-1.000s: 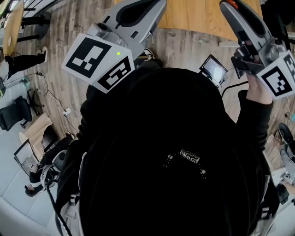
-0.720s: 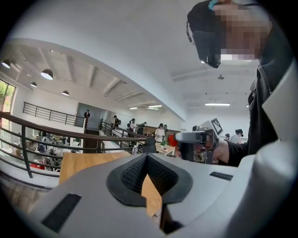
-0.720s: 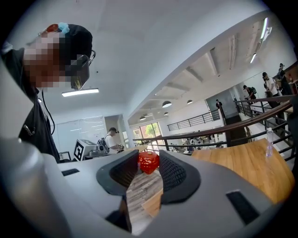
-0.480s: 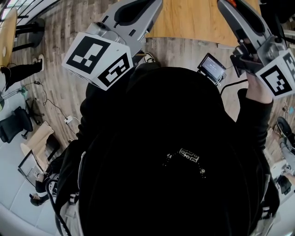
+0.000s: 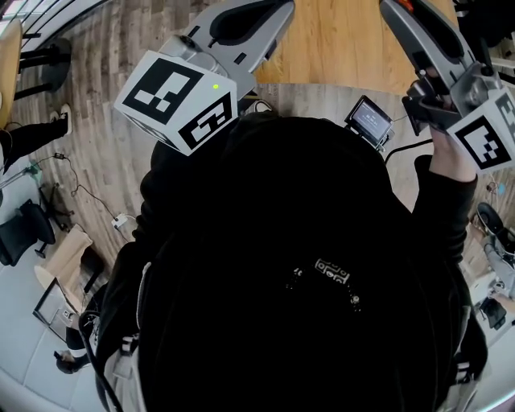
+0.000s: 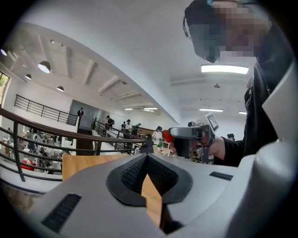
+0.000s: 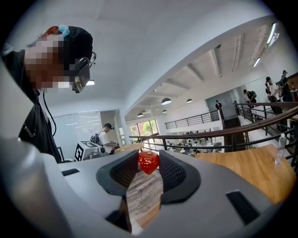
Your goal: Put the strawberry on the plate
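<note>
A red strawberry [image 7: 148, 162] is pinched between the tips of my right gripper [image 7: 148, 156], which is shut on it and held up in the air. In the left gripper view the same strawberry [image 6: 166, 135] shows as a red spot at the tip of the right gripper. My left gripper [image 6: 146, 156] is shut with nothing between its pads. In the head view both grippers are raised in front of the person, the left gripper [image 5: 269, 12] at top left and the right gripper [image 5: 398, 8] at top right. No plate is in view.
A wooden table [image 5: 338, 32] lies ahead below the grippers, and its top [image 7: 251, 169] carries a small bottle [image 7: 278, 148] near a dark railing [image 7: 219, 132]. A small screen device [image 5: 368, 121] hangs near the right arm. Other people stand far off in the hall.
The left gripper's marker cube has shifted slightly right and up in the head view. The right gripper has stayed put with the strawberry in it.
</note>
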A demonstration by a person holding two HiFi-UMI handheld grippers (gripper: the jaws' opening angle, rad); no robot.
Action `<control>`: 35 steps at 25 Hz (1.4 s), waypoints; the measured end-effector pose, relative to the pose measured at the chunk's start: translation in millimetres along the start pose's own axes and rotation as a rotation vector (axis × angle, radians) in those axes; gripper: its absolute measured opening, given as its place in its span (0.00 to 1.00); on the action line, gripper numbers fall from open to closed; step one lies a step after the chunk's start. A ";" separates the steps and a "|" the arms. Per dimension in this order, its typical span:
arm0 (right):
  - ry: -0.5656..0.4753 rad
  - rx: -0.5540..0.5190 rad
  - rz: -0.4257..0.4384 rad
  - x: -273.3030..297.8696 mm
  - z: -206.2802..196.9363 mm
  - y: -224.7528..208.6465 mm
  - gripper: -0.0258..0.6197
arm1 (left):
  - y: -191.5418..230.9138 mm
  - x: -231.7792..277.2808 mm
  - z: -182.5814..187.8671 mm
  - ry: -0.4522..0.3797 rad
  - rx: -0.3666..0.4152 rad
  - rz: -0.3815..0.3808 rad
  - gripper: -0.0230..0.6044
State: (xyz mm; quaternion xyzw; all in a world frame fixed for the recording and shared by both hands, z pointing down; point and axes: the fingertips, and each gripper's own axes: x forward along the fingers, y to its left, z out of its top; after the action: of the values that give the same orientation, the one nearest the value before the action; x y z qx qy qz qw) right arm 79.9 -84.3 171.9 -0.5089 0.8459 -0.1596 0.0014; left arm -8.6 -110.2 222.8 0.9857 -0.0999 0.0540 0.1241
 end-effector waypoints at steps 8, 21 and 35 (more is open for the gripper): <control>0.024 -0.008 0.009 49.0 17.3 11.9 0.27 | 34.8 -20.5 11.6 -0.011 -0.016 -0.018 0.03; 0.089 0.006 0.055 74.3 15.0 9.6 0.27 | 48.2 -18.4 0.5 -0.017 -0.076 -0.009 0.03; 0.075 0.024 0.134 80.0 26.5 -12.6 0.27 | 46.6 3.8 13.1 -0.005 -0.066 0.035 0.03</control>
State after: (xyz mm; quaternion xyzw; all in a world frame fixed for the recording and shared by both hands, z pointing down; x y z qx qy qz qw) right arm 56.5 -165.7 163.1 -0.4445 0.8756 -0.1883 -0.0136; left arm -13.6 -158.4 221.6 0.9793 -0.1193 0.0506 0.1554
